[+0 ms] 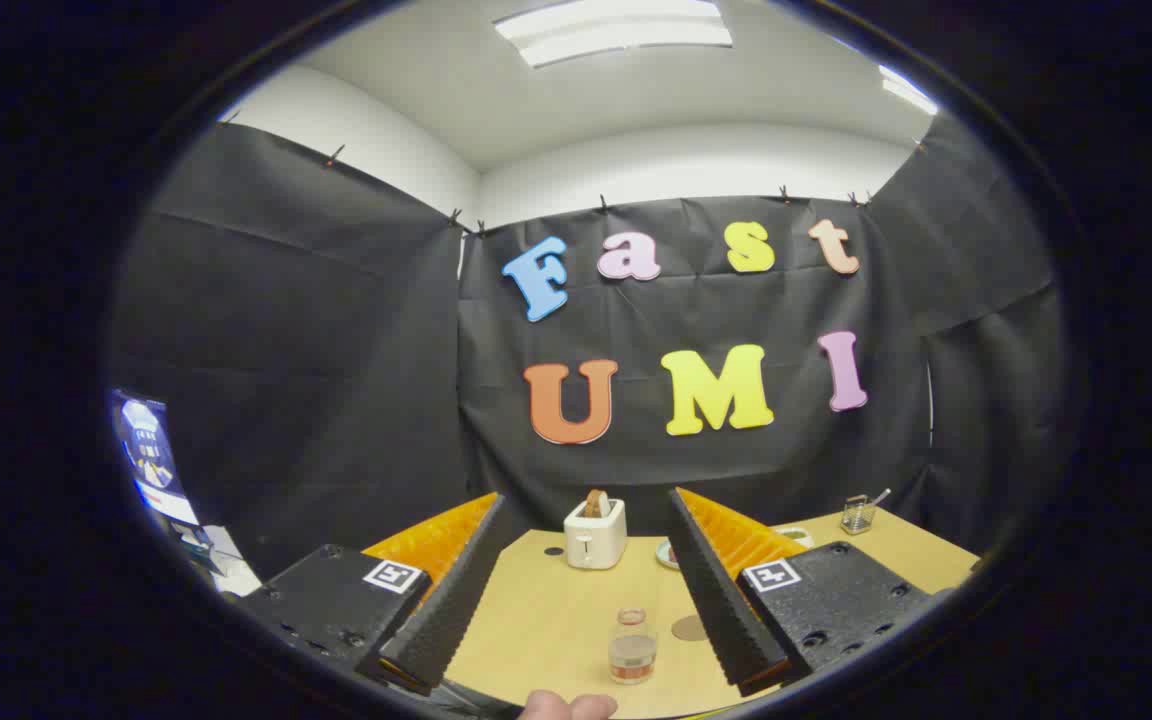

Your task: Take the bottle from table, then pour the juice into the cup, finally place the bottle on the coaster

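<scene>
Desk (pixel 546 610): pale wood top, running from the tool back to the black cloth wall; carries every item listed below.

Tool (pixel 581 660): two ribbed fingers reaching forward over the desk, spread wide apart, nothing gripped and nothing touching either finger. Each finger sits on a dark block bearing a small square marker.

Toaster (pixel 595 533): white, standing at the far side of the desk near the wall, beyond the fingers and roughly midway between them; a brown slice stands up out of its slot. A small dark round spot lies on the desk just to its left.

Bottle (pixel 632 646): small, clear, upright on the desk, in the gap between the fingers and closer to the right one; brownish juice fills its lower part. Not held.

Wire basket (pixel 857 514): small, on the far right of the desk, with a utensil handle sticking out.

Coaster (pixel 690 627): flat brown disc lying on the desk just right of the bottle, partly hidden behind the right finger.

Plate (pixel 668 553): small round rim showing right of the toaster, mostly hidden by the right finger.

Hand (pixel 568 706): fingertips showing at the near desk edge, just in front of the bottle.
</scene>
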